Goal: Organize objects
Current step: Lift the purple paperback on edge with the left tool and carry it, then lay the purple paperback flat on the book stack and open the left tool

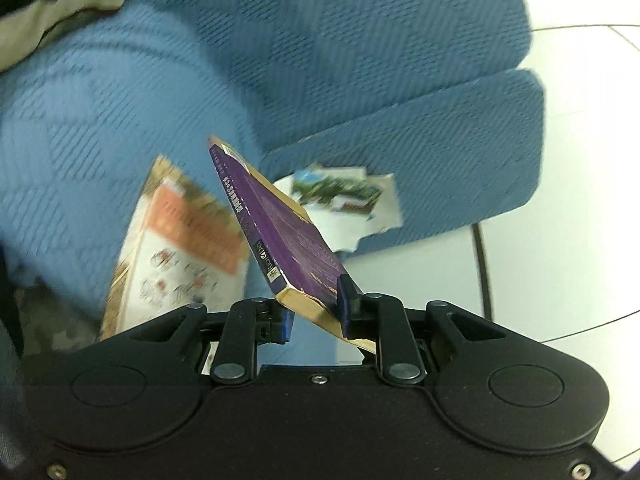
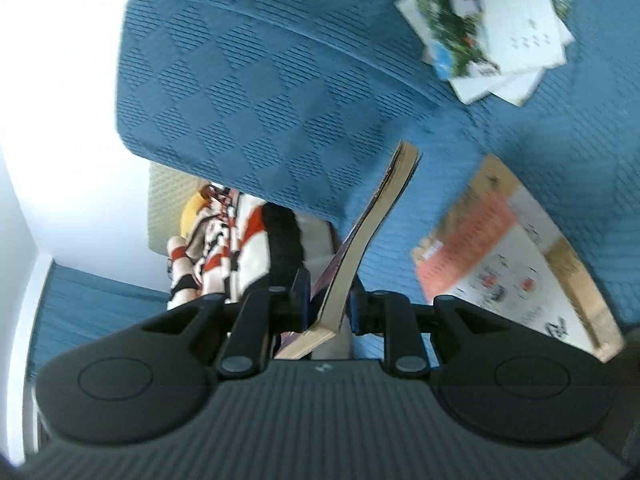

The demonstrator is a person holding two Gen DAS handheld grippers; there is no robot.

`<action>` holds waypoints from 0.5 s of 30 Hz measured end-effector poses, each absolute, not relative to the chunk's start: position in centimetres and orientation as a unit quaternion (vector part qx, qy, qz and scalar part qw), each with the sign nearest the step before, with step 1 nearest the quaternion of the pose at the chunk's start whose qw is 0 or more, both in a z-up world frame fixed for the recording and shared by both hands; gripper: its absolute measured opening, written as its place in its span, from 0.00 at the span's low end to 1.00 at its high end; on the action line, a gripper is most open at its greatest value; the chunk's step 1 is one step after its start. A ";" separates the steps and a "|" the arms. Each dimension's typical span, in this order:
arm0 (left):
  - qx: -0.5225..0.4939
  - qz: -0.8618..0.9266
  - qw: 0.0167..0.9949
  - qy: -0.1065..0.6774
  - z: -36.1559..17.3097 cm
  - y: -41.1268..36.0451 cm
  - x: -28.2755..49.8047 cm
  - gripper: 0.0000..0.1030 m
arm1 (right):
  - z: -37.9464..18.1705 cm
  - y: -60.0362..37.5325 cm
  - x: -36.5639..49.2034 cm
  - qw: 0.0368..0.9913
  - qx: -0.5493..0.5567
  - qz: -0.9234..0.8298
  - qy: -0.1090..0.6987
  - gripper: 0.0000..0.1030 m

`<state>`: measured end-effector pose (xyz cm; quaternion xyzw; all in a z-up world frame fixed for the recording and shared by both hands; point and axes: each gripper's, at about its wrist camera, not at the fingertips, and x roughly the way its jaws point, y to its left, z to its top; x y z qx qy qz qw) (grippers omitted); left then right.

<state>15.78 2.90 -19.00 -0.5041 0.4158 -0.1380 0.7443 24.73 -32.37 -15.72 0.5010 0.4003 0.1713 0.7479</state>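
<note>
My left gripper (image 1: 316, 308) is shut on the lower corner of a purple-covered book (image 1: 280, 224), which tilts up and to the left over the blue sofa (image 1: 360, 60). My right gripper (image 2: 328, 300) is shut on a thin paperback (image 2: 372, 232); its tan page edge faces me and it leans up to the right. An orange-and-white book (image 1: 188, 240) (image 2: 500, 256) lies flat on the sofa seat. A loose stack of white booklets with a green picture (image 1: 344, 196) (image 2: 488, 28) rests on the seat farther off.
White tiled floor (image 1: 580, 200) with a black cable (image 1: 484, 264) lies to the right of the sofa. In the right wrist view a blue armrest (image 2: 260, 80) fills the middle, with a red, white and black patterned cloth (image 2: 228, 248) beyond it.
</note>
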 end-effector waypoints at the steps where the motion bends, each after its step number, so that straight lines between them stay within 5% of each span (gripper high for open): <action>1: -0.502 -0.136 0.743 0.421 -19.7 2.7 15.7 0.20 | -16.4 -32.5 24.5 0.748 0.499 0.169 0.404 0.22; 15: -0.483 -0.125 0.735 0.459 -24.9 0.6 14.3 0.20 | -22.5 -34.3 23.0 0.732 0.492 0.166 0.441 0.22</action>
